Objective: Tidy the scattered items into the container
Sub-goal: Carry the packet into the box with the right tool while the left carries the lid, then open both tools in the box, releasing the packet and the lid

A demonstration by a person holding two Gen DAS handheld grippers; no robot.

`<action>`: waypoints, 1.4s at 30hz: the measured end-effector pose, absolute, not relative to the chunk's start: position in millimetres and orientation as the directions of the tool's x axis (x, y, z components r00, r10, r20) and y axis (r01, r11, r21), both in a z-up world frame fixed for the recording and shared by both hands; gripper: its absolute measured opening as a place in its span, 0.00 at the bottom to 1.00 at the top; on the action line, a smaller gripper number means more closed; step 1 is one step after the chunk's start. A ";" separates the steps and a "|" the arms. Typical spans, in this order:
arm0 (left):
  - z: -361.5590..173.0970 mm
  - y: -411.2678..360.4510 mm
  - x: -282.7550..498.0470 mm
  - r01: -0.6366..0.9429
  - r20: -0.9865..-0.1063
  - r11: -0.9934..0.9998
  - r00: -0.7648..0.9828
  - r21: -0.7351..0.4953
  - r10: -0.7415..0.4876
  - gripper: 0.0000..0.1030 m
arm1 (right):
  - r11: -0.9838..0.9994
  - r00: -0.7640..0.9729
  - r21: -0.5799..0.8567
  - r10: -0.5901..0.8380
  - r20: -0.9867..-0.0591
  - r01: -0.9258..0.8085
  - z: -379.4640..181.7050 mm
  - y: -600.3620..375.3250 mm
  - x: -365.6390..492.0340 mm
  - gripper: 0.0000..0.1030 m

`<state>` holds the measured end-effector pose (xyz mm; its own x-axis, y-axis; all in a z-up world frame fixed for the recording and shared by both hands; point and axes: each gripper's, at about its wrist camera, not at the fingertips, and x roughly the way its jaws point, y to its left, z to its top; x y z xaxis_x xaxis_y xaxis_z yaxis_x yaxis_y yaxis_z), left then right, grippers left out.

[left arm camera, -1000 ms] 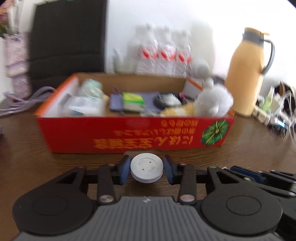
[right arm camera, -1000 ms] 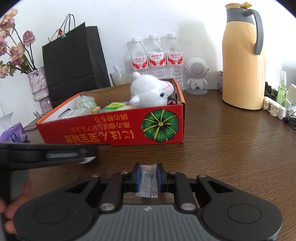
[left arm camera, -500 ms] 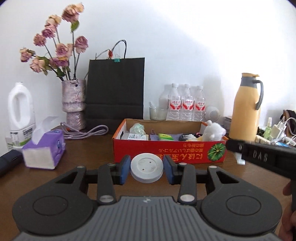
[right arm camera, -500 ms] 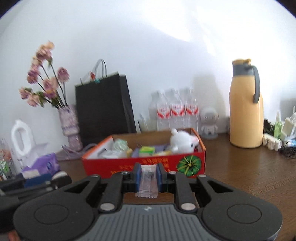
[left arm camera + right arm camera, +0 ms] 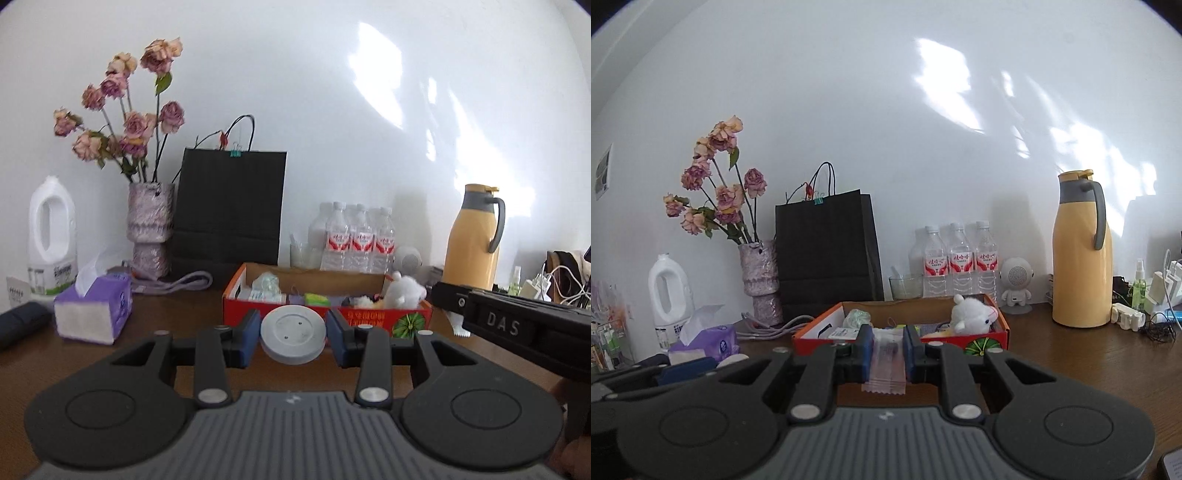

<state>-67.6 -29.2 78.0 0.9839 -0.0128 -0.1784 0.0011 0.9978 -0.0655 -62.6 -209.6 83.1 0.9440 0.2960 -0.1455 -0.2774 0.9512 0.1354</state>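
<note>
My left gripper [image 5: 293, 338] is shut on a round white disc [image 5: 293, 338], held above the table short of the red cardboard box [image 5: 373, 318]. My right gripper [image 5: 888, 354] is shut on a clear plastic sachet [image 5: 886, 363], also short of the red box [image 5: 986, 338]. The box holds a white plush sheep [image 5: 973, 319], a green wad [image 5: 858, 317], small packets and other items. The right gripper's side shows in the left wrist view [image 5: 517, 328], with the sachet's end [image 5: 458, 328] at its tip.
Behind the box stand a black paper bag [image 5: 229, 210], three water bottles [image 5: 356, 240], a yellow thermos jug [image 5: 474, 236], a small white speaker [image 5: 1017, 280] and a flower vase [image 5: 149, 229]. A purple tissue box [image 5: 94, 310] and white jug [image 5: 51, 236] stand left. Chargers and cables [image 5: 1145, 314] lie right.
Both grippers have risen and drawn back from the box, still holding the disc and the sachet. The box now looks smaller and farther, and more of the wall shows.
</note>
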 end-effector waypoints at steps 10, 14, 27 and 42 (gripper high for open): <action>143.6 -21.3 93.3 0.066 -0.224 0.995 0.971 -0.080 -0.082 0.39 | 0.940 0.936 0.193 0.313 -0.162 -0.281 157.8 -210.7 72.5 0.16; 153.2 -20.3 182.5 0.074 -0.517 0.992 0.848 -0.098 -0.115 0.39 | 0.935 0.863 0.170 0.353 -0.360 -0.311 174.5 -207.9 163.0 0.16; 51.3 -29.9 316.1 0.169 -0.914 0.979 0.369 -0.112 -0.168 0.39 | 0.926 0.259 0.267 0.336 -0.905 -0.267 61.9 -161.2 351.1 0.16; 63.8 -16.4 318.3 0.149 -0.909 0.983 0.386 -0.104 -0.155 0.76 | 0.937 0.211 0.229 0.288 -0.934 -0.265 63.1 -146.1 360.1 0.45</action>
<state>318.3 -16.4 63.8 0.3861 -0.1548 -0.9094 0.1494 0.9833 -0.1039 360.1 -146.1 63.1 0.2107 0.2882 -0.9341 -0.2648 0.9367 0.2293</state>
